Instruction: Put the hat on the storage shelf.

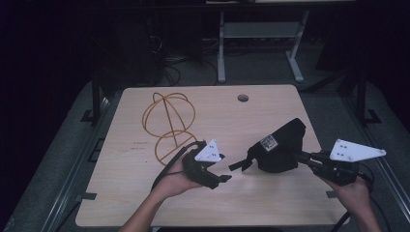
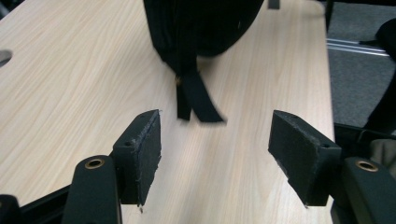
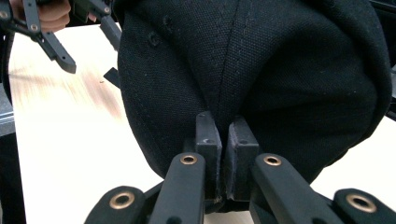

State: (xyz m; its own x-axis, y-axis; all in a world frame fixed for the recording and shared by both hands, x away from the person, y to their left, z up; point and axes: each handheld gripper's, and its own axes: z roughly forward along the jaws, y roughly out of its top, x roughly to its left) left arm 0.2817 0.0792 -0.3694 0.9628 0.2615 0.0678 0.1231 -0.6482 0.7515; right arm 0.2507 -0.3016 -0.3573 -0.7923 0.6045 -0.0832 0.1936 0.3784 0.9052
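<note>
We hold a black cap at the lower right of the high view, our right gripper pinching its fabric to keep it raised just over the wooden surface. Our left gripper, jaws spread wide, faces the cap's dangling strap, likely to catch it. A wire frame lies at upper left.

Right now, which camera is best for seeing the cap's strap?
The left gripper view: the strap hangs straight ahead between the open left gripper. The high view shows it small on the cap. The right gripper view shows a dark bit that may be it.
</note>
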